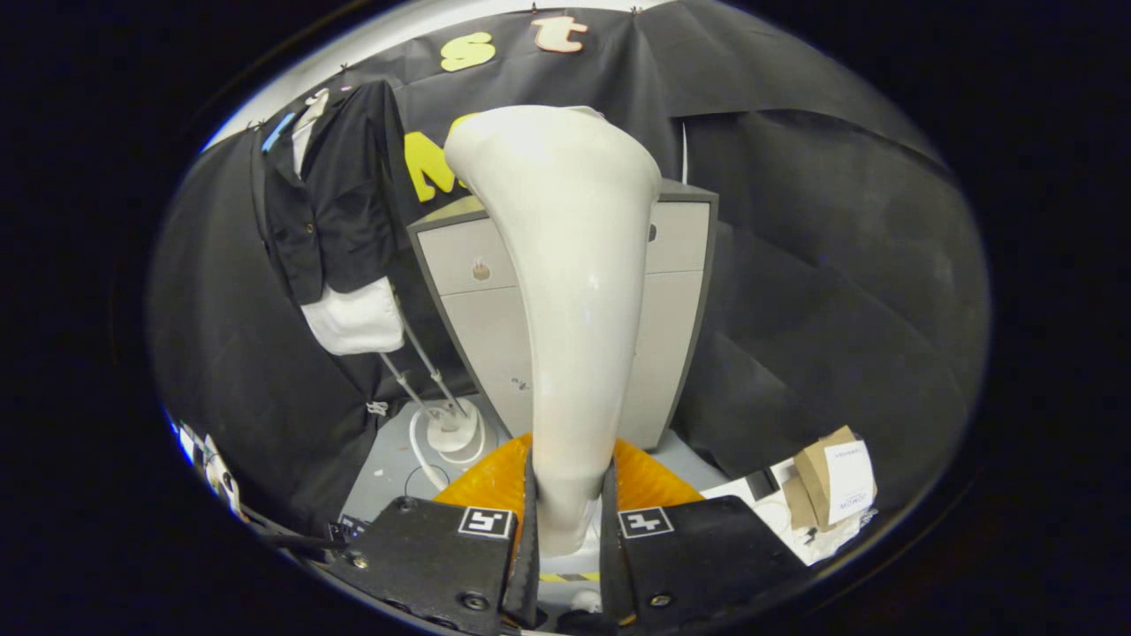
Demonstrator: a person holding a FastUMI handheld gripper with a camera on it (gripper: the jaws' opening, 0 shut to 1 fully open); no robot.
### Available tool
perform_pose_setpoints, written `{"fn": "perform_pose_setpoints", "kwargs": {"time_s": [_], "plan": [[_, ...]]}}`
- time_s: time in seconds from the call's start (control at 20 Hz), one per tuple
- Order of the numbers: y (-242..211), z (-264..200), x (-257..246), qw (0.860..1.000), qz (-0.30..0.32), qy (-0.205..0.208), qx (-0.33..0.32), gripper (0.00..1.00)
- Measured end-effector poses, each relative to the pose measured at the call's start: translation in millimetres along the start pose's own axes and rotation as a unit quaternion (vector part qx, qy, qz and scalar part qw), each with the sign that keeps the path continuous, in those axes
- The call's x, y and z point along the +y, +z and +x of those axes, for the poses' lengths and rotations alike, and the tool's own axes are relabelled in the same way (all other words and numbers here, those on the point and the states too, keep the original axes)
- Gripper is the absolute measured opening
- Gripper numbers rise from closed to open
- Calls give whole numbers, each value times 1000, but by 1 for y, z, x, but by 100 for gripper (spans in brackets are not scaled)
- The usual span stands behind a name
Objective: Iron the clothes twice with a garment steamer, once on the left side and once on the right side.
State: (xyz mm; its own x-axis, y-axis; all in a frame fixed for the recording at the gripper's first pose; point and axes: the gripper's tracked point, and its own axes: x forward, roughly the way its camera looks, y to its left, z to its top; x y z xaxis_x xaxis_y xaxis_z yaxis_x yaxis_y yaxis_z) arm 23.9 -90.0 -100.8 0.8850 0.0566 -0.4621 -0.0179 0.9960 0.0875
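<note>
My gripper (566,521) is shut on the white garment steamer head (565,291), both fingers pressing its narrow handle. The steamer rises from between the fingers and widens to a flat top. Beyond and to the left hangs a black shirt (331,199) over a white garment (355,320), set against the black cloth wall. The steamer head is well apart from the clothes. Two thin poles run from under the clothes down to the steamer's white base unit (452,430) on the floor.
A grey cabinet with drawers (671,309) stands straight behind the steamer. An orange ribbed object (484,481) lies just ahead of the fingers. A cardboard box (831,481) and papers sit on the floor to the right.
</note>
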Motion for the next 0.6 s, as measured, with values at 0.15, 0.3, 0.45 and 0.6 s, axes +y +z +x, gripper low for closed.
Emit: {"fn": "perform_pose_setpoints", "kwargs": {"time_s": [0.15,0.3,0.45,0.6], "plan": [[3,-1,7,1000,-13,4,-3,30],[5,-1,15,1000,-15,10,-5,30],[5,-4,23,1000,-24,15,-8,30],[5,-6,25,1000,-25,16,-9,30]]}}
